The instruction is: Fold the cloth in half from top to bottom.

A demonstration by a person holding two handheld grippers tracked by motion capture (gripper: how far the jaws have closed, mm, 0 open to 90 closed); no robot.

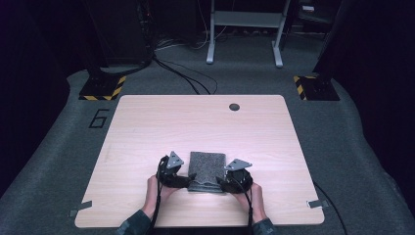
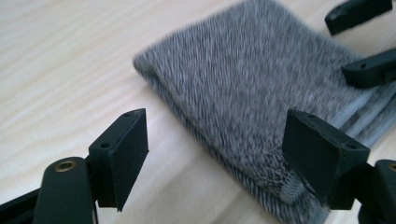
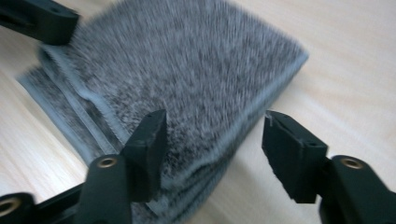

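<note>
one pale wood table (image 1: 147, 127) (grommet hole (image 1: 234, 106)), grey carpet (image 1: 58, 147)

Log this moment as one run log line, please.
thing: folded grey fuzzy towel flat on light wooden table | left gripper: open at near-left corner | right gripper: open at near-right corner | nothing gripped

left gripper (image 1: 192, 177): black, grey plate | right gripper (image 1: 218, 183): black, brass screws | dark sleeves

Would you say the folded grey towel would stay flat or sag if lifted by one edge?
The towel would probably sag: its stacked layers already ripple at the near edge. It looks soft and light, so unlikely to slip from the pads. A push might shift the top layers and spoil the fold.
</note>
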